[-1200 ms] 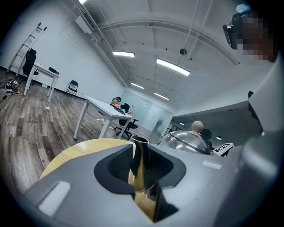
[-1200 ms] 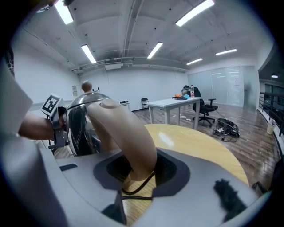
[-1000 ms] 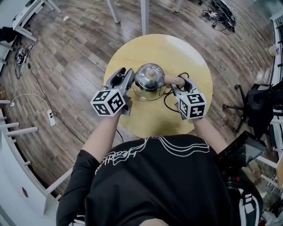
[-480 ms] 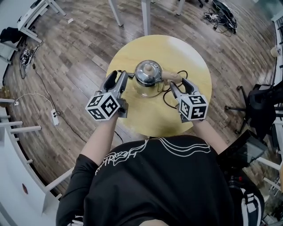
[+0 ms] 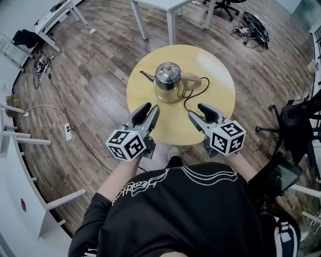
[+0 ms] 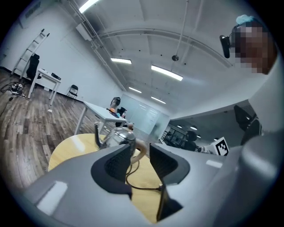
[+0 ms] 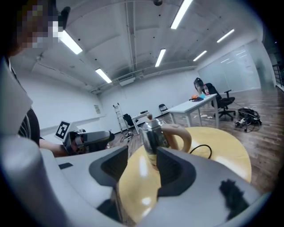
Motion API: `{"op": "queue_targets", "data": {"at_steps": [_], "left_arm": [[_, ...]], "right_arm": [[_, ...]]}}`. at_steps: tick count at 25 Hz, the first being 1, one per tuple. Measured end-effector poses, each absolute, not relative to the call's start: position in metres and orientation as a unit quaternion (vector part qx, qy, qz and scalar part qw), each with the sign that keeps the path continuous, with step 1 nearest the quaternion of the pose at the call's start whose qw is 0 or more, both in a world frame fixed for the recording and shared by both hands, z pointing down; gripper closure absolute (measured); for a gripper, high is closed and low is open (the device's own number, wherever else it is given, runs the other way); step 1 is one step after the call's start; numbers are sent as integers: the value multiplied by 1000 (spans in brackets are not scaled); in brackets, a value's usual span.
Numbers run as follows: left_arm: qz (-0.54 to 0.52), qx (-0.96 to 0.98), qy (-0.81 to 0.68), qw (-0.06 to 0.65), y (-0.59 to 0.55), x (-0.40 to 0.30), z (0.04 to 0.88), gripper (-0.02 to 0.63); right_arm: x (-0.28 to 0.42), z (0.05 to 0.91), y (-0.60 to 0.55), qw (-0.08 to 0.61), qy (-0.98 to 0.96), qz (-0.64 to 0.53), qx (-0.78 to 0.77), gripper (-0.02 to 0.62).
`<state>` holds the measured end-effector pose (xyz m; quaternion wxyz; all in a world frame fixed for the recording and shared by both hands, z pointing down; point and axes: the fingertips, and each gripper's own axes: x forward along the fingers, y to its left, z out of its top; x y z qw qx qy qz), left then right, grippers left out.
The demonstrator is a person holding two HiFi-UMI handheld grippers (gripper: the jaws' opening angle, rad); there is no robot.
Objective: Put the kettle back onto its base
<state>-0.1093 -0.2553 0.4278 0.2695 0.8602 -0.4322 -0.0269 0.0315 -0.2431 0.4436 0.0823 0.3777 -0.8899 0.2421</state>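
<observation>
A shiny steel kettle [image 5: 167, 79] with a tan handle [image 5: 192, 78] stands upright at the middle of the round yellow table [image 5: 216, 75]. A black cord [image 5: 192, 98] runs out from under it, and I cannot make out its base beneath. My left gripper [image 5: 147, 112] hovers over the table's near edge, short of the kettle, its jaws closing with nothing between them. My right gripper [image 5: 199, 113] is open and empty, also short of the kettle. The kettle [image 6: 119, 136] shows beyond the left gripper [image 6: 141, 153], and the kettle [image 7: 153, 132] beyond the right gripper [image 7: 142, 159].
White desk legs [image 5: 170, 22] and an office chair [image 5: 223, 5] stand beyond the table. A black chair [image 5: 297, 120] is at the right. A power strip [image 5: 67, 131] and cables lie on the wooden floor at the left.
Both grippers let go of the kettle and pulled back toward me, now clear of it. The kettle stays upright on the table.
</observation>
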Motion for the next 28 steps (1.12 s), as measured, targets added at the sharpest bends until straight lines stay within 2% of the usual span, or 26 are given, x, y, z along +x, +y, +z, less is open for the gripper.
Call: {"op": "queue_targets", "data": {"at_steps": [2,4,7,9,16,28], "left_arm": [[-20,875,-410,257,-223,-94,410,489],[-21,886,-391,248,-192,-77,394,516],[-27,901,-366,232,-147,-55,372,559],[-15,911,-345,226,-118,-42,363,598],[27,931,-303,203,-43,-20,344,600],[35,944,-279,175,2,2,326,598]], "right_arm": [[31,420,-213,66,-902,229,362,393],[38,402,-187,57,-904,215,364,517],[50,386,-151,52,-901,216,373,580],[53,377,-124,48,-902,219,368,586],[56,362,-51,77,-915,216,333,589],[63,353,-14,98,-918,189,334,589]]}}
